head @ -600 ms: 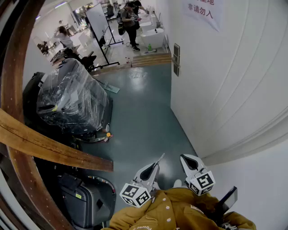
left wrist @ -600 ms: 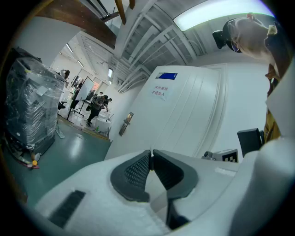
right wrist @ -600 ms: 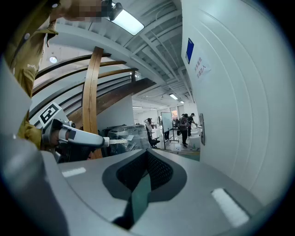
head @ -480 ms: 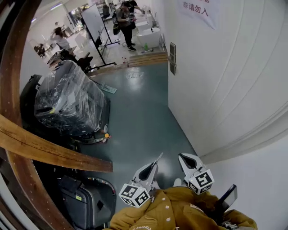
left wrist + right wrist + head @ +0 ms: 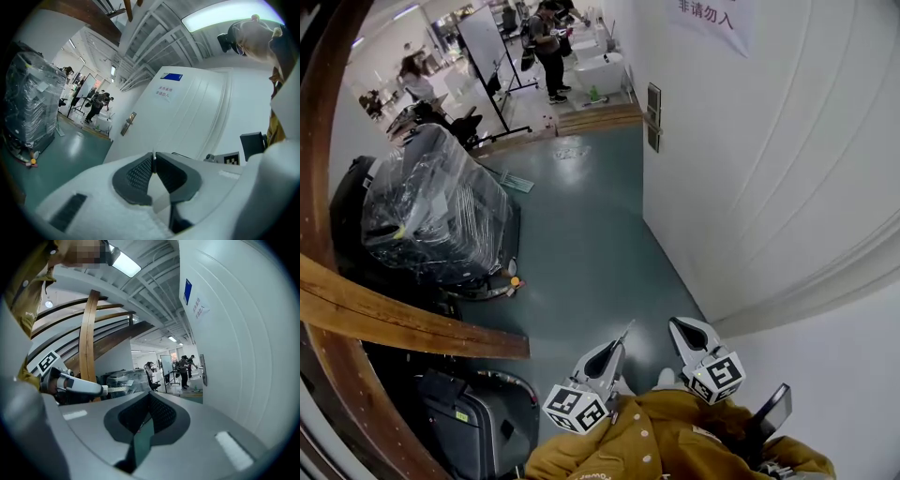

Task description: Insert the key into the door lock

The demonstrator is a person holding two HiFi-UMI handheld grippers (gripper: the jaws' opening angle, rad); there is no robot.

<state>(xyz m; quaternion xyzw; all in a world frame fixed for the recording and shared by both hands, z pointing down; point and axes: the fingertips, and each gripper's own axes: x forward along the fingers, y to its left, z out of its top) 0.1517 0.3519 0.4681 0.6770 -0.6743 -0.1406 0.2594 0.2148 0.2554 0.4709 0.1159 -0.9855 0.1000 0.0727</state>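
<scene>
the left gripper (image 5: 617, 347) pinches the key (image 5: 625, 331), its tip jutting forward; the door lock (image 5: 653, 98) sits well ahead; the right gripper (image 5: 677, 325) is closed on nothing.

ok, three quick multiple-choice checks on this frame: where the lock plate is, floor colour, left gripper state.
1. Where is the lock plate?
A. mounted on the white door
B. lying on the floor
C. on top of the wrapped machine

2. What colour is the floor?
A. red
B. teal green
C. yellow

3. What state is the left gripper in?
A. open and empty
B. shut on a door handle
C. shut on the key

Answers:
1 A: the left gripper view shows the plate on the door, beyond the jaws.
2 B: the head view shows teal green all along the corridor.
3 C: the right gripper view shows the key blade sticking out of its closed jaws.
</scene>
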